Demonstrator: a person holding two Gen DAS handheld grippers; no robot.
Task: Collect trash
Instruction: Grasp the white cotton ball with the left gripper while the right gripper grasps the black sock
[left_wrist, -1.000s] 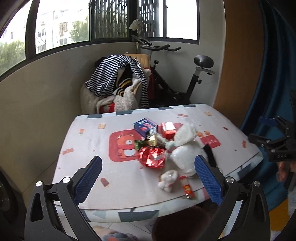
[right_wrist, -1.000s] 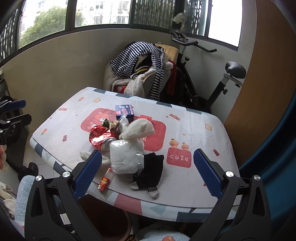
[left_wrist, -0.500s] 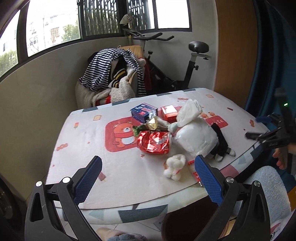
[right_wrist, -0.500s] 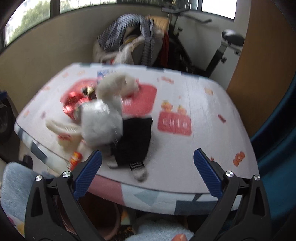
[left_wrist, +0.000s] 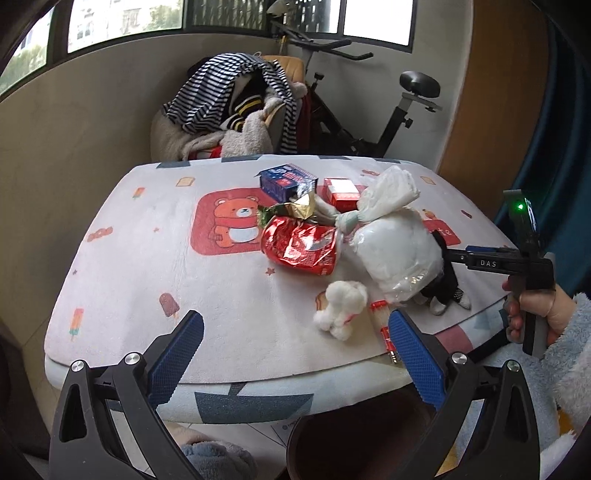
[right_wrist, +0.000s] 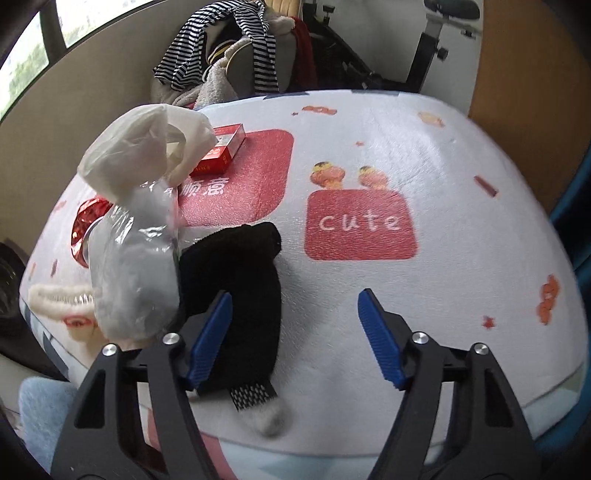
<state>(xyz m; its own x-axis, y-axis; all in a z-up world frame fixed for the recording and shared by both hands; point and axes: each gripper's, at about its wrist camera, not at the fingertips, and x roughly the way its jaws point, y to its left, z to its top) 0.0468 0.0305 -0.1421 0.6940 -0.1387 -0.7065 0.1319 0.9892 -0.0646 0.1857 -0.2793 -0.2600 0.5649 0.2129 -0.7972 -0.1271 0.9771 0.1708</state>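
Two grippers hang over the table (left_wrist: 155, 280). From the left wrist, the left gripper (left_wrist: 293, 354) gapes wide and empty, the litter heap beyond its right fingertip. From the right wrist, the right gripper (right_wrist: 295, 336) is closing with nothing between its jaws; the black sock (right_wrist: 240, 280) lies lengthwise under its left finger, nearest this hand.

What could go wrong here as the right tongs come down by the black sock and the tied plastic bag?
The right tongs are closing with only the edge of the black sock between the pads; they may grab clothing instead of trash. The left pad sits close to the tied plastic bag and could nudge it. The red tube lies at the table edge and might roll off.
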